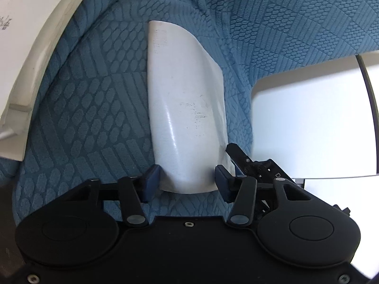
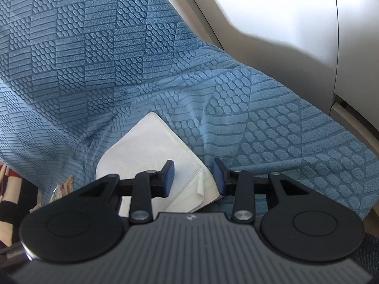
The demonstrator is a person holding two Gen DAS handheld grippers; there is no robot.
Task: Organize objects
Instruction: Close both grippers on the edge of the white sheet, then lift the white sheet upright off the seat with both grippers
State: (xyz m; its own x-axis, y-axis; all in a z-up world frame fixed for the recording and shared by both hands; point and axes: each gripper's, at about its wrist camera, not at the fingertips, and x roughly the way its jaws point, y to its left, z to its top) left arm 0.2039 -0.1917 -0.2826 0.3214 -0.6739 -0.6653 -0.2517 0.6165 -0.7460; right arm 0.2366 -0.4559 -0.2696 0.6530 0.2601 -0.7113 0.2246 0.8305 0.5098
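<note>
While blue textured cloth (image 1: pixel 94 94) surrounds it, white booklet (image 1: pixel 184 108) between both grippers' part-spread jaws, contact unclear.

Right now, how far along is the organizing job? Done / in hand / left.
Done: nothing visibly put away. In hand: the curved white sheet-like object lies on the blue textured cloth, its near end between the left gripper pads; contact unclear. The right gripper straddles a corner of white paper-like layers, with gaps at both pads. Left: gripping and placing; no destination shows.
</note>
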